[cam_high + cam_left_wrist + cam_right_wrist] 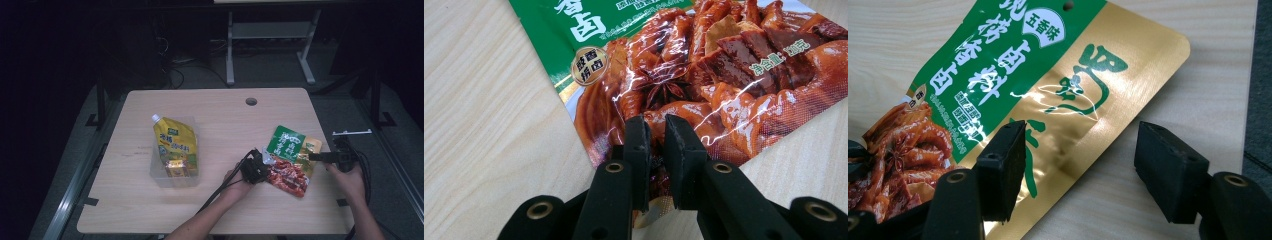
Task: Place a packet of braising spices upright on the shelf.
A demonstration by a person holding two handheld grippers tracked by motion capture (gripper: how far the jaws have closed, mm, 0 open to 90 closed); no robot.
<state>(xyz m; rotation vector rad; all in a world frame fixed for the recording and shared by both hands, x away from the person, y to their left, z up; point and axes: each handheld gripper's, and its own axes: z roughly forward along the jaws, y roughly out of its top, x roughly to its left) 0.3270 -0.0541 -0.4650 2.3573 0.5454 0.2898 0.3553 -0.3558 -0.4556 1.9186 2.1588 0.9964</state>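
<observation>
High view is showing a green, gold and red seasoning pouch [290,160] lying flat near the right front part of the bench [215,210], well apart from a clear plastic bin [175,172] that is holding a yellow spouted sauce pouch [175,142] toward the left side.

Left hand-held gripper [262,162] is working at the pouch's left edge. In the left gripper view its jaws are standing nearly together with the pouch's lower red corner [654,165] between them; a thin gap is showing at the tips, so I am judging this a pinch on the film rather than a firm clamp. No earlier look is at hand, so I am reading it only as it stands.

Right hand-held gripper [320,157] is coming in from the right edge of the bench. In the right gripper view its jaws are standing wide apart, gripping nothing: one jaw is hanging over the gold part of the pouch [1063,100], the other over bare wood just beside the pouch's edge.

To do this step well, the left pinch should be biting deep enough that the slick film is not slipping out. The right jaws should be straddling the gold edge squarely, one under and one over, before closing. Lifting should be waiting until both corners are held, keeping the pouch level so it is not folding or sliding.
</observation>
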